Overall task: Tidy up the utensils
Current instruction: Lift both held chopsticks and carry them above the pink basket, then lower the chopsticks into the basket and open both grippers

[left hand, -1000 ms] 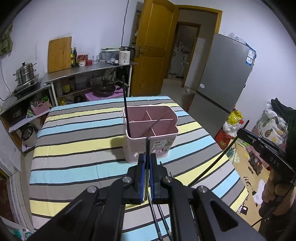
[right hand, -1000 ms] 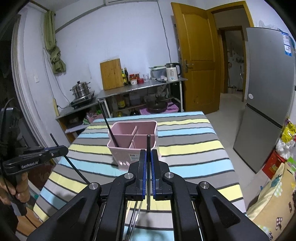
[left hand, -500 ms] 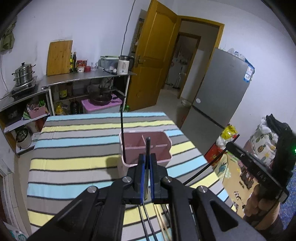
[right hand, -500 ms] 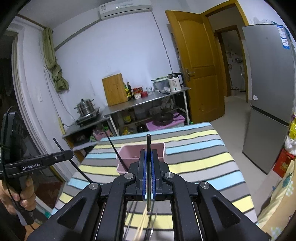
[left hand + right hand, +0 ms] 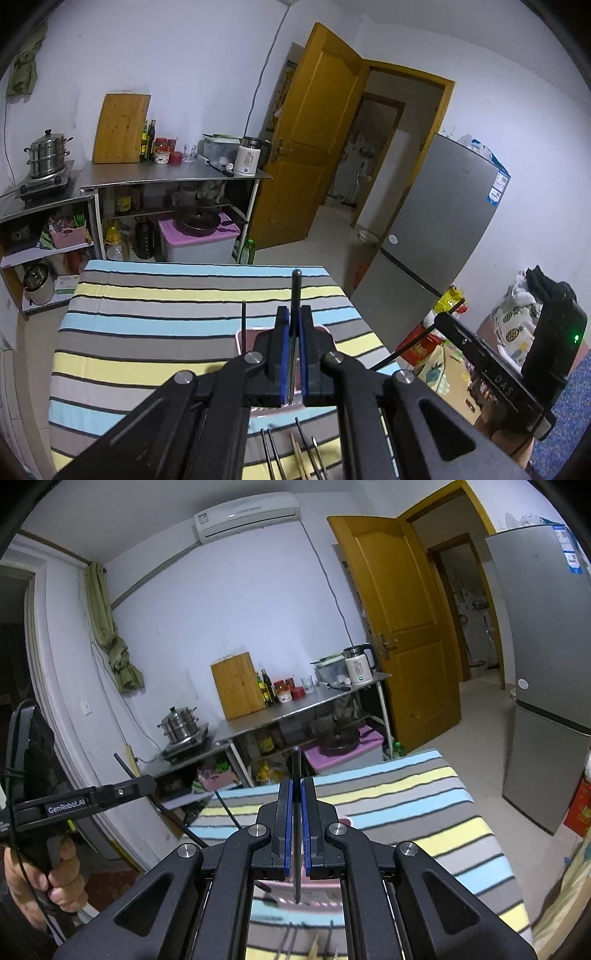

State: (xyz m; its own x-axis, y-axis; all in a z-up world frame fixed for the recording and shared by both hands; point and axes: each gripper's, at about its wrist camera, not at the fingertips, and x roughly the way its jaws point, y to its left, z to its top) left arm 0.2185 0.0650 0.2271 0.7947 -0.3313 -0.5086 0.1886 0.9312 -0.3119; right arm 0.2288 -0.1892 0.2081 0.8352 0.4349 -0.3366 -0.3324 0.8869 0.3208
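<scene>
Left-wrist view: my left tool (image 5: pixel 291 354) is closed tight on a dark chopstick (image 5: pixel 296 295), pinched near its middle so the blunt upper end stands clear above the blue pads (image 5: pixel 282 354); I judge the mid-shaft grip keeps it steady and upright for a drop into a slot. Just beyond and below the tool, largely hidden by it, sits the pink utensil caddy (image 5: pixel 246 338), where another dark chopstick (image 5: pixel 243 325) already stands at the left rim. Loose chopsticks (image 5: pixel 295 456) wait on the striped surface (image 5: pixel 147 332) nearest me, dark ones with a pale one among them. At the right edge my right tool (image 5: pixel 448 318) hangs off the surface's side, a thin dark stick clamped in it.

Right-wrist view: my right tool (image 5: pixel 295 825) likewise grips a dark chopstick (image 5: pixel 296 812) upright between narrow jaws, its lower tip hanging over the blurred pink caddy (image 5: pixel 314 890), apparently lined up for a compartment. To the left, my left tool (image 5: pixel 147 782) holds its stick aslant, clear of the caddy, leaving room, as I read it, for one insertion at a time.
</scene>
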